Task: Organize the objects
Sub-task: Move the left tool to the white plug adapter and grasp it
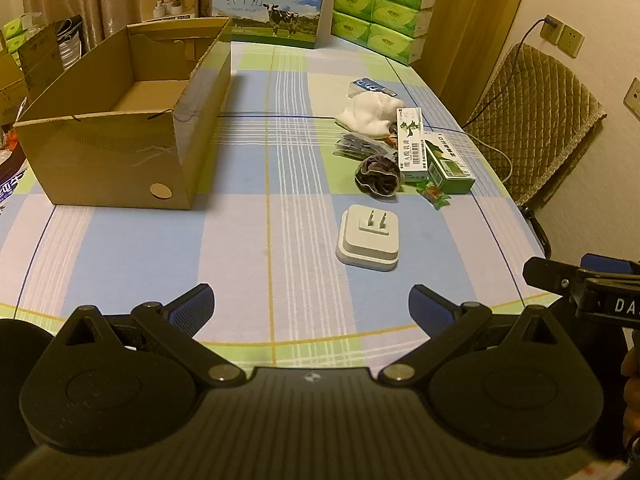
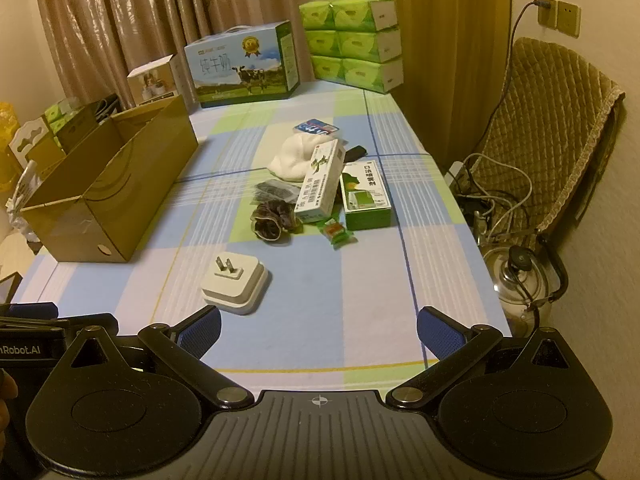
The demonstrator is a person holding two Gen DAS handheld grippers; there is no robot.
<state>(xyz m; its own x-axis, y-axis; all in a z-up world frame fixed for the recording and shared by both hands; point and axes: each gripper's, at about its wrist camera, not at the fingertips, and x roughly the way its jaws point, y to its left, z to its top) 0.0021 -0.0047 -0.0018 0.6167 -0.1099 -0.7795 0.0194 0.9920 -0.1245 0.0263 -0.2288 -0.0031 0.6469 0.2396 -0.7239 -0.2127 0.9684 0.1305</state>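
Curtains hang behind a table with a checked cloth (image 1: 168, 248) of blue, green and white squares. Both claws wait low at the bottom of the frame, holding nothing. The left gripper (image 1: 310, 310) is spread wide, and the right gripper (image 2: 318, 330) is spread wide too.

Closest is the white plug (image 1: 369, 240), at the middle of the left view, lying flat with its prongs up. It looks hard, light and smooth, so I think pinching its two straight sides would work best. Behind it sits a small heap: a dark scrunchie (image 1: 378, 176), a white cloth (image 1: 372, 112) and two little boxes (image 1: 434, 156). Those soft things should squash easily.

At the upper left stands the open cardboard box (image 1: 108, 148), empty inside. Lots of bare cloth lies between the plug and it.
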